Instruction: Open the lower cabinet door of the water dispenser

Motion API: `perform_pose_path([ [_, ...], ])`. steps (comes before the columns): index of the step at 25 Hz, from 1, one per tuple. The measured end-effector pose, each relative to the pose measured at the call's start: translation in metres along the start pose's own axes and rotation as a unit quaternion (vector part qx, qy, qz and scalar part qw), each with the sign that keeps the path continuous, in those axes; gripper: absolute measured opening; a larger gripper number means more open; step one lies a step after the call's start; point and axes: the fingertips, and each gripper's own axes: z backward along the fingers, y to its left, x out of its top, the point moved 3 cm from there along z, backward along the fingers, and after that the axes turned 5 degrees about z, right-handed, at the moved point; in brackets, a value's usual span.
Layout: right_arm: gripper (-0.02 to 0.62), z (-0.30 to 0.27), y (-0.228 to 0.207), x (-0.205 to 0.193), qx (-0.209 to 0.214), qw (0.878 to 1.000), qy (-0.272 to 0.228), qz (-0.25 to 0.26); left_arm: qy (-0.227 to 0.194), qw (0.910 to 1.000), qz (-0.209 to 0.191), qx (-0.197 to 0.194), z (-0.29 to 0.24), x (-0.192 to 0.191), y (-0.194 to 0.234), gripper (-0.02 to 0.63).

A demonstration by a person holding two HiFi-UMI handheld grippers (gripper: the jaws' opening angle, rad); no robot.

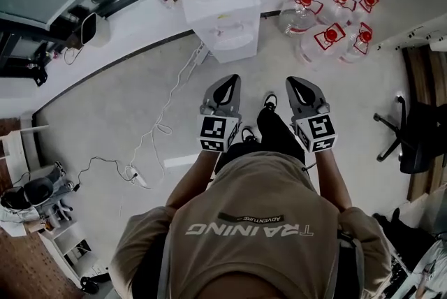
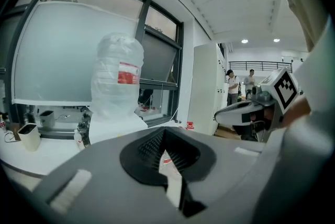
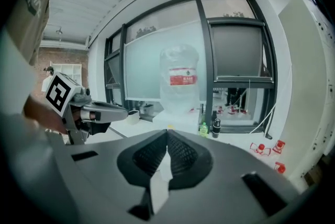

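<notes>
fingers (image 2: 144, 147) of the left gripper (image 2: 163, 133) are pressed together in the left gripper view, with nothing between them. ahead, well apart from the tips, stands the white water dispenser (image 2: 112, 126) with a big clear bottle (image 2: 118, 79) on top, against the window. the lower cabinet door is hidden behind the gripper body. the right gripper (image 2: 222, 114) shows at the right side, level with this one.

in the right gripper view its fingers (image 3: 180, 152) are also closed on each other and hold nothing. the water dispenser (image 3: 178, 119) stands straight ahead, well apart. a small green bottle (image 3: 203, 129) stands on the white ledge (image 3: 230, 142) beside it, and jugs (image 3: 276, 147) with red caps are low at the right.

in the head view the left gripper (image 1: 225, 81) and the right gripper (image 1: 299, 82) are side by side above the grey floor (image 1: 126, 109), both pointing to the water dispenser (image 1: 227, 22) at the wall. the door front cannot be made out from above. the jugs (image 1: 328, 35) stand on the floor right of the dispenser, and a white cable (image 1: 164, 116) lies at the left.
</notes>
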Motion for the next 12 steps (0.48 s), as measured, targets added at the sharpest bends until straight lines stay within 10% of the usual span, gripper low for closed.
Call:
perform_pose_path([
  [12,0.008,-0.114,-0.085,0.015,0.04,0.999,-0.009,0.006,0.032,0.9993,-0.009,0.014,-0.104,0.031,0.039,0.0],
])
